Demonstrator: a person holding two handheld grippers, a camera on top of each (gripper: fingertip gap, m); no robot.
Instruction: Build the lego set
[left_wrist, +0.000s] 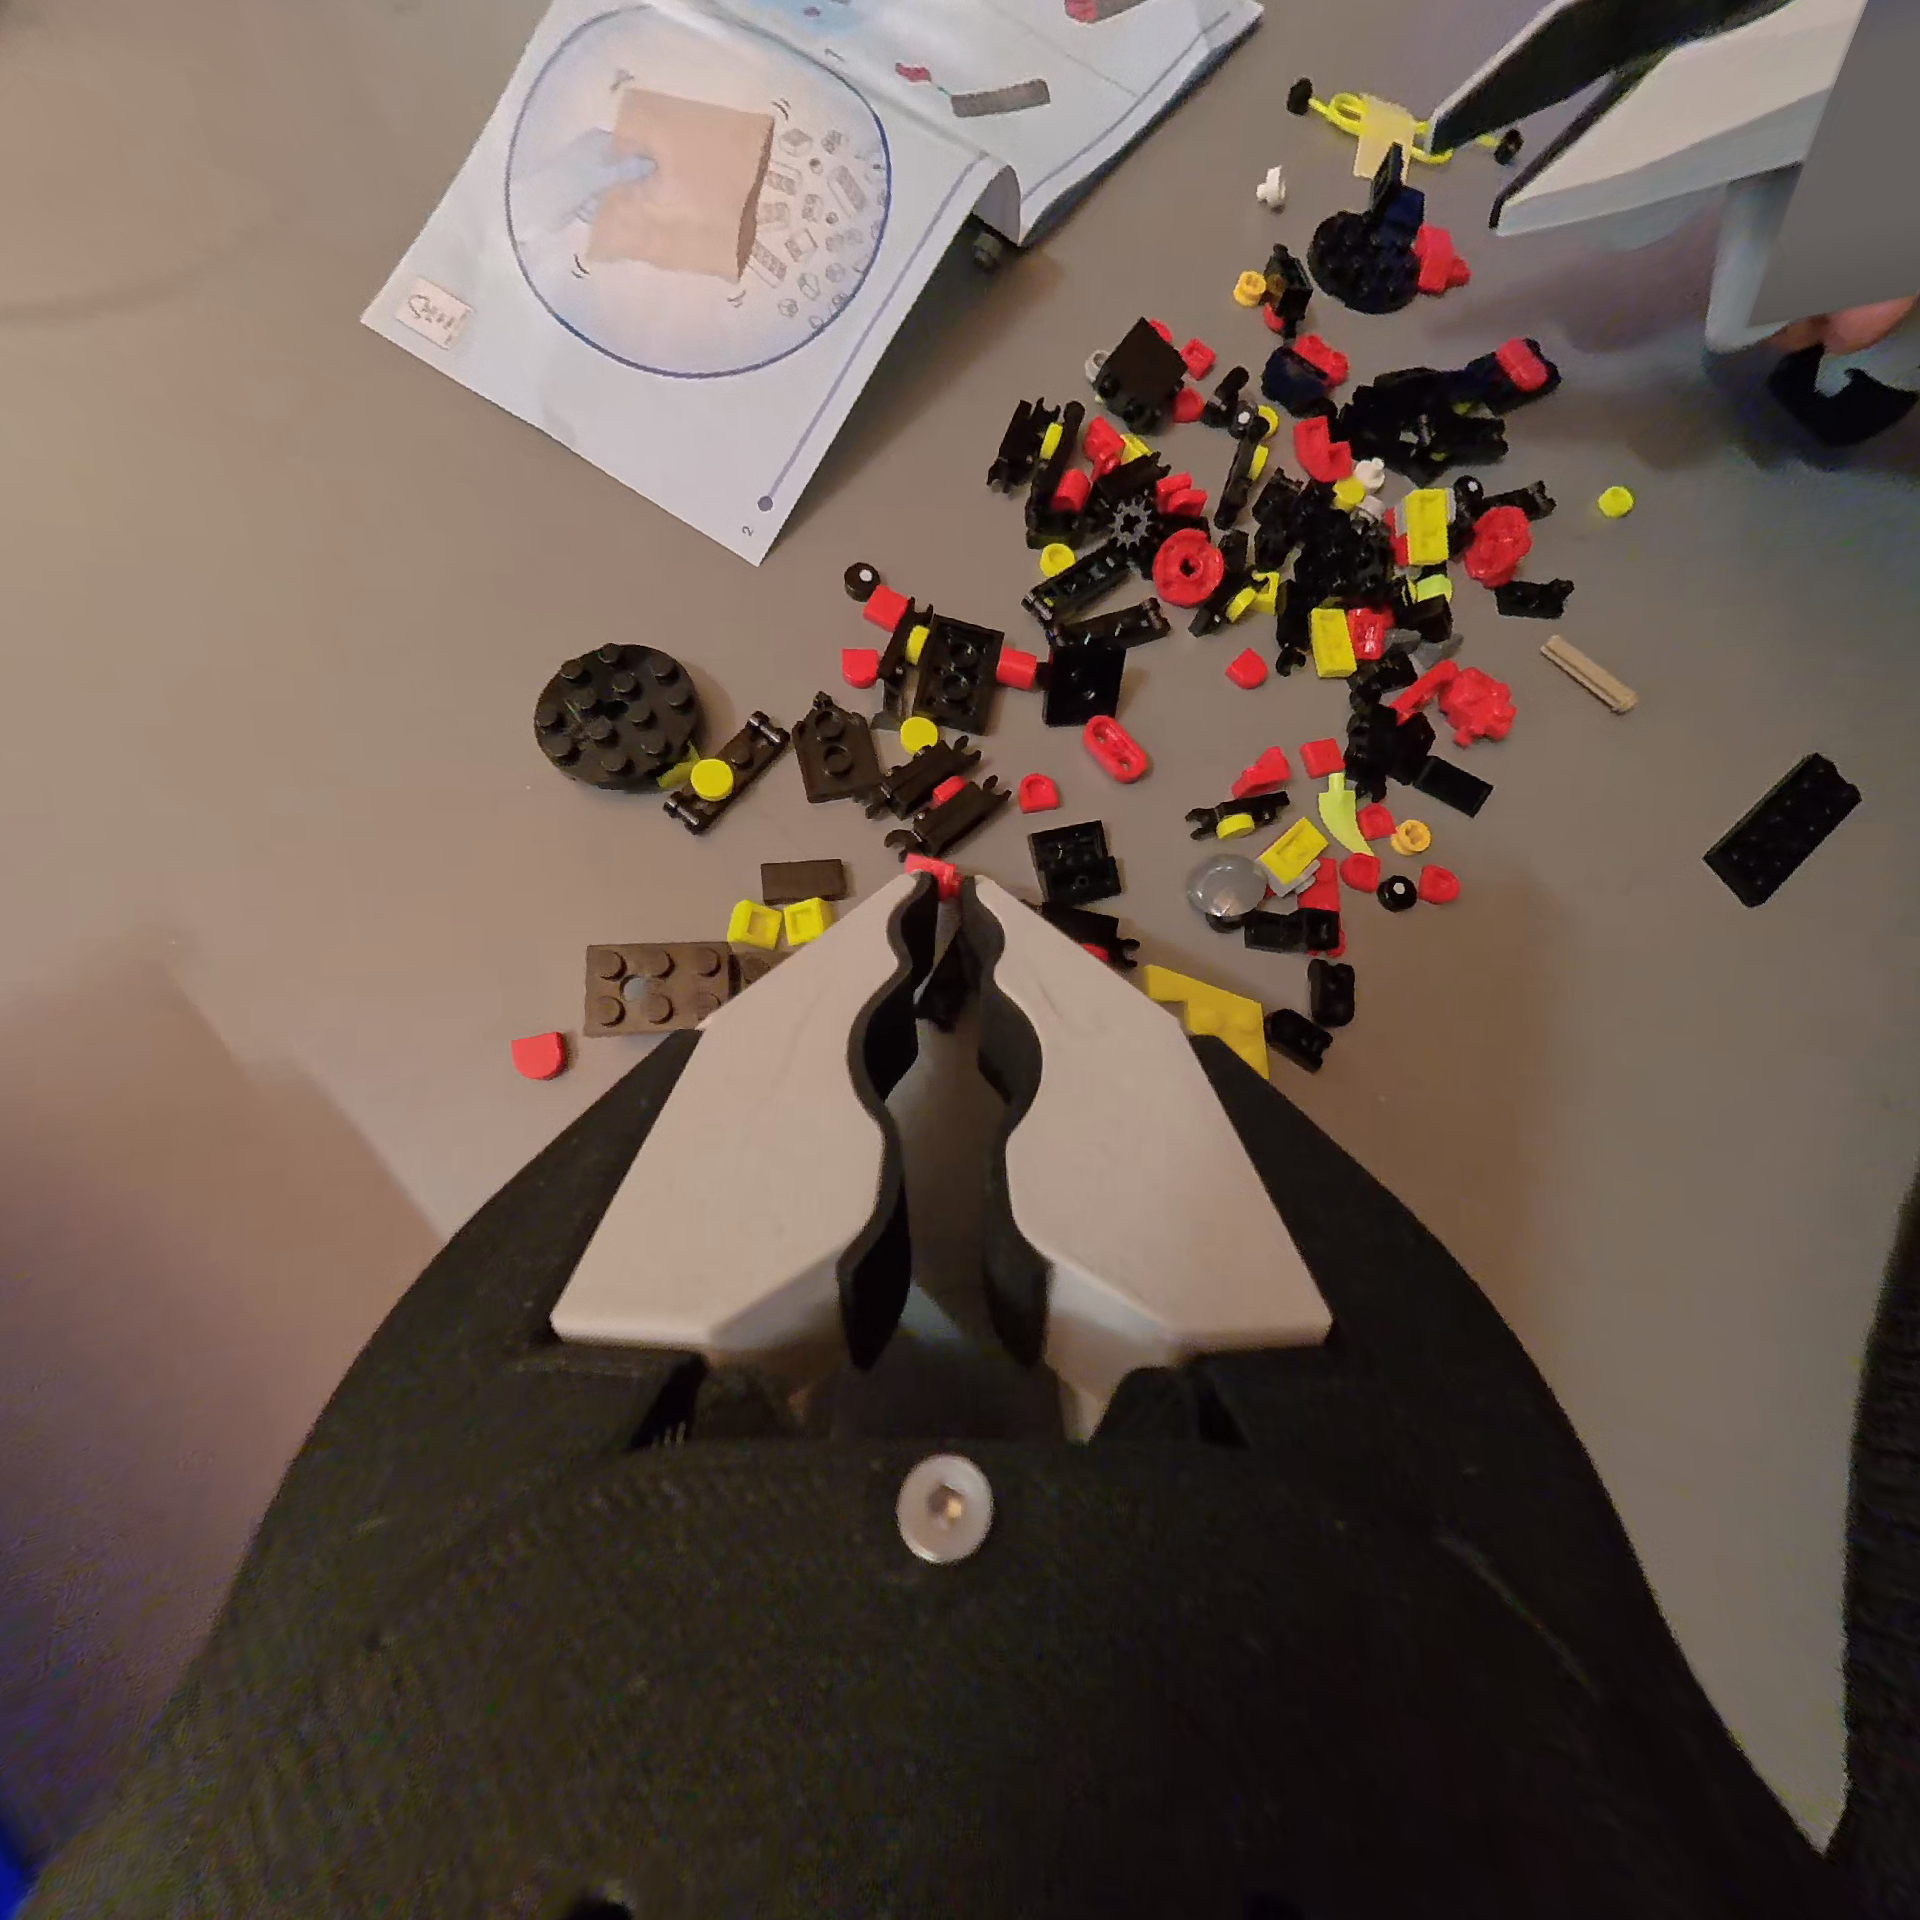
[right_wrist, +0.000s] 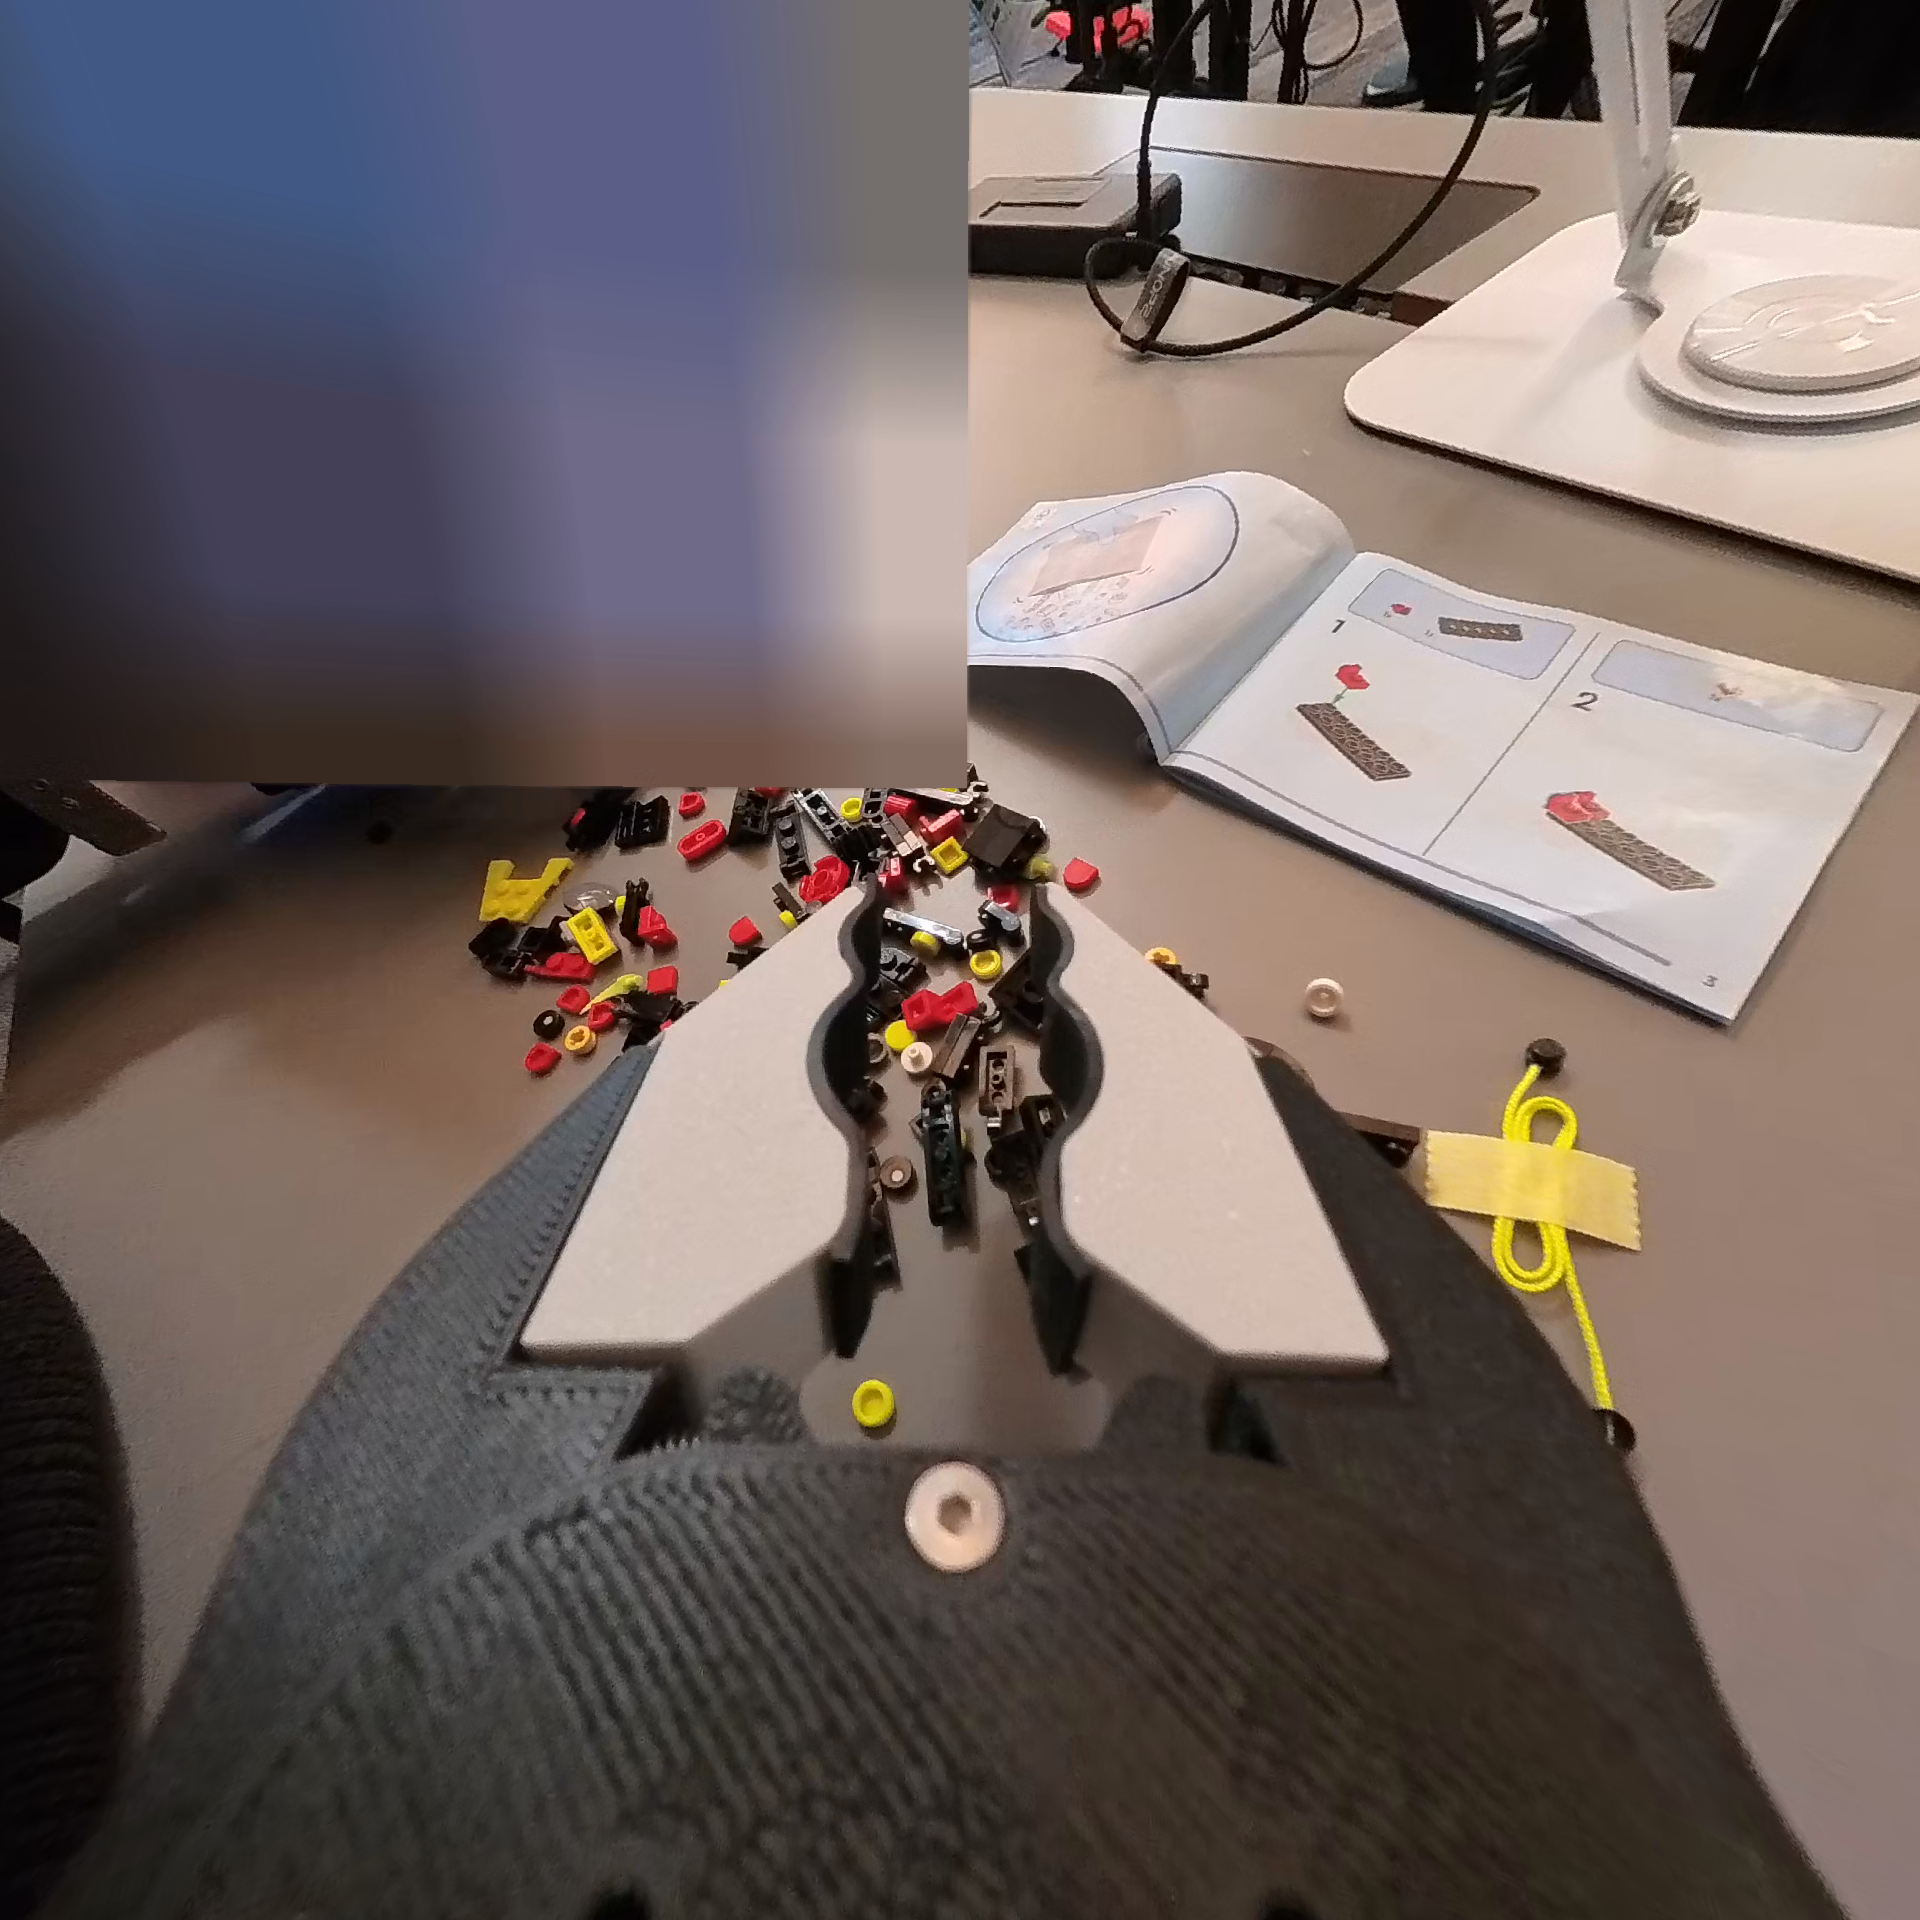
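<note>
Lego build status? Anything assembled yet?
Done: nothing assembled; the pieces lie loose on the table, and the instruction booklet is open at its first steps. In hand: left gripper is closed on a small red piece; right gripper hangs open over the pile. Left: essentially the whole build, including the long black plate.
</note>
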